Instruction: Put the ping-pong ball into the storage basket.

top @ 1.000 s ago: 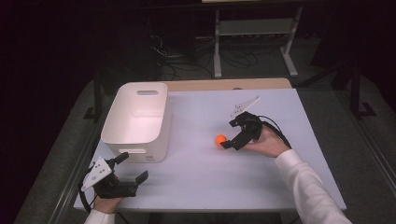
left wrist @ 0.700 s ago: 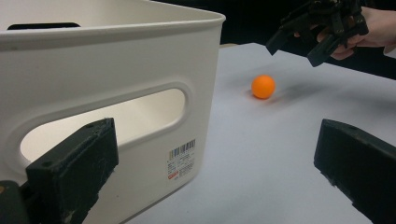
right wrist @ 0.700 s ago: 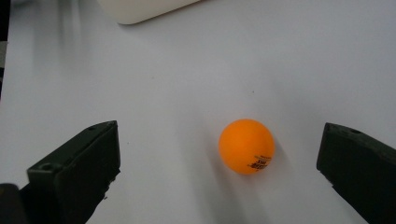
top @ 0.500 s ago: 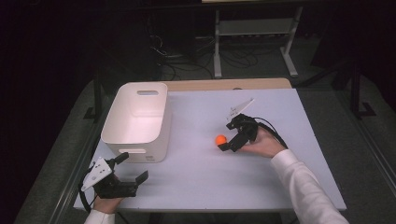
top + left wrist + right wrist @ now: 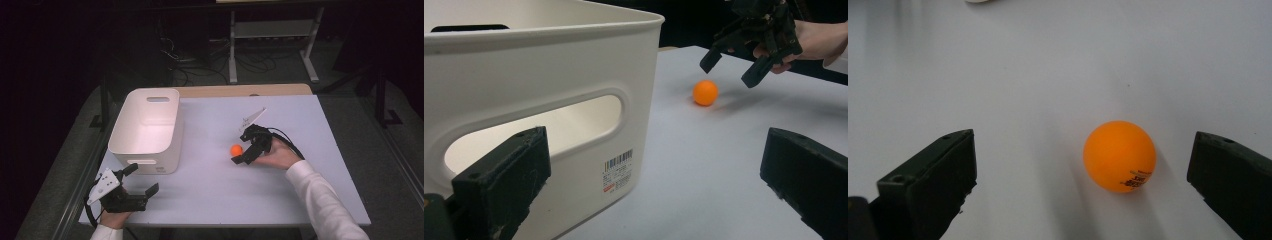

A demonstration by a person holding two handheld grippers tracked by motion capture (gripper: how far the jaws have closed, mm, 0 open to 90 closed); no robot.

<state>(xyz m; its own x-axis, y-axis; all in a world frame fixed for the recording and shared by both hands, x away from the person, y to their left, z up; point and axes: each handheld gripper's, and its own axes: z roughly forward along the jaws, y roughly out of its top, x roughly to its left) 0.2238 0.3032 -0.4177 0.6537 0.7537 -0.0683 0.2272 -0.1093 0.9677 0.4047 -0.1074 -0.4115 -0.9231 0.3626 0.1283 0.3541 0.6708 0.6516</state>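
The right tongs [image 5: 239, 150] stand wide apart, tilted down toward the surface [image 5: 210, 190], with the orange ball [image 5: 236, 149] between the jaws; in the right gripper view the ball [image 5: 1119, 156] lies nearer the right-hand jaw than the left-hand one, touching neither, and rests on the surface (small dark print shows low on its side). From the left gripper view the right tongs [image 5: 730, 65] hover just above and beyond the ball [image 5: 705, 93], jaws spread, held in a hand [image 5: 819, 40]. The left tongs [image 5: 141, 179] are also apart and hold nothing, sitting near the front left corner of the surface, just in front of the white bin [image 5: 131, 150]. The left gripper view looks along its jaws at the bin's near wall [image 5: 574, 65], which has a handle slot and a barcode label [image 5: 618, 169] low on it. The ball lies well to the right of the bin, out on the open middle of the surface.
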